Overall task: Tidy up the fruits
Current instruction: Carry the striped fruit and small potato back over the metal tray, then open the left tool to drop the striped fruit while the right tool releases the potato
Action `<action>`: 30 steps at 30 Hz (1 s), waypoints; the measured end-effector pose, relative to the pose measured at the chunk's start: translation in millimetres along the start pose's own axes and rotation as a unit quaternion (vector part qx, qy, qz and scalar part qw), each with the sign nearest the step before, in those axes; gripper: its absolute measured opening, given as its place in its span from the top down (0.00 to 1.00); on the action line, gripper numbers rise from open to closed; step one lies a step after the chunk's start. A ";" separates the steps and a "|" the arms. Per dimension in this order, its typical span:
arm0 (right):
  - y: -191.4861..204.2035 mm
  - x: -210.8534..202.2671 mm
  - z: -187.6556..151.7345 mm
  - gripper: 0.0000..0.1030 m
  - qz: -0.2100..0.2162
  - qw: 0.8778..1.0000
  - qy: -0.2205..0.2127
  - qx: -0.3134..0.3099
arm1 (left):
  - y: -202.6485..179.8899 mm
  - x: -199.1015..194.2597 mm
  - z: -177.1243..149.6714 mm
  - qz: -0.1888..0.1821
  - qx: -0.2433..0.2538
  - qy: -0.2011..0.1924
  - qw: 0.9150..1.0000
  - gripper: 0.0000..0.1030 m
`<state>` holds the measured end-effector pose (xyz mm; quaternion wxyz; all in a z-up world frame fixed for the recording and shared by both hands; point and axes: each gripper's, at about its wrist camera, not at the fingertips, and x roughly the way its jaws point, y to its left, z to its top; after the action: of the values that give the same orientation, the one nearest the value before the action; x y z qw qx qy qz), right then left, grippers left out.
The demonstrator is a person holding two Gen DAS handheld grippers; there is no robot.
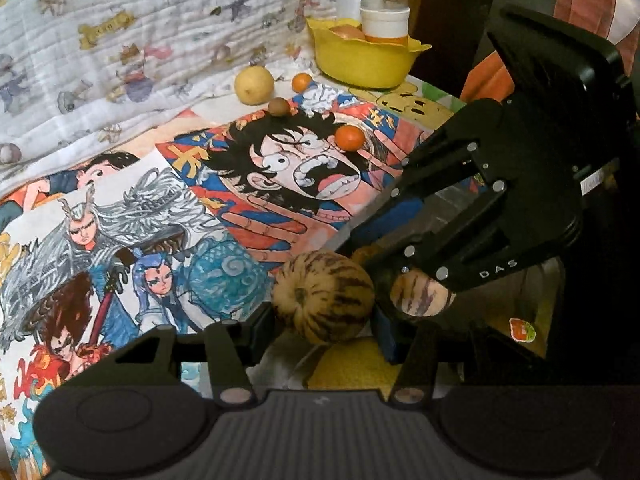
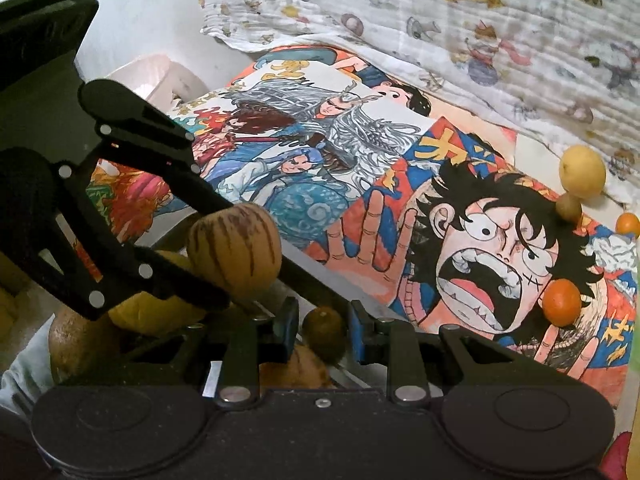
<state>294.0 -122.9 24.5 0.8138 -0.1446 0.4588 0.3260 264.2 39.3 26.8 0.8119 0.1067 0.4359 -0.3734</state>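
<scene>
Grippers low at the near edge of the poster-covered table (image 1: 280,216), both tilted down over a heap of fruit just off that edge. Your L gripper (image 1: 322,322) is clamped on a striped melon (image 1: 324,298), one finger pressed to each side, fruit lifted clear of the heap. Your R gripper (image 2: 324,324) comes in from the right, slanting down-left in the L view, its tips just beside that melon. Its jaws stand apart w/ a small brown-green fruit (image 2: 324,334) showing in the gap. Can't tell if the pads touch it or if it simply lies below.

Count, striped fruit: 2. The second striped fruit (image 1: 420,294) sits under the R gripper's lower finger. Heap in the R view also shows 1 yellow fruit (image 2: 156,314) and 2 brown fruits (image 2: 80,344), approx.; parts are hidden.

On the table, toward its far edge: 2 oranges, one (image 1: 349,138) on the shouting cartoon face and one (image 1: 302,82) nearer the back. Also 1 yellow round fruit (image 1: 254,85) and 1 small brown fruit (image 1: 279,107), those two just beside each other.

Far right corner: 1 yellow bowl (image 1: 360,66) holding a white cup (image 1: 384,20) and at least 1 pale fruit.
</scene>
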 end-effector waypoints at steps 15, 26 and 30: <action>-14.9 -7.8 -4.7 0.70 -0.003 1.000 -0.002 0.017 | -5.4 11.7 2.8 -0.016 -0.004 0.020 1.000 0.47; -24.0 -23.6 -15.4 0.62 -0.013 0.998 -0.031 0.048 | -8.5 7.7 0.8 -0.008 -0.014 0.017 1.000 0.47; -27.3 -35.9 -24.0 0.55 -0.019 0.997 -0.043 0.059 | -11.4 -0.4 -3.2 -0.004 -0.024 0.011 1.000 0.39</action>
<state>283.2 -170.3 40.1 0.8459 -0.0908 0.4395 0.2883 254.0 33.2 27.0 0.8079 0.0897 0.4540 -0.3649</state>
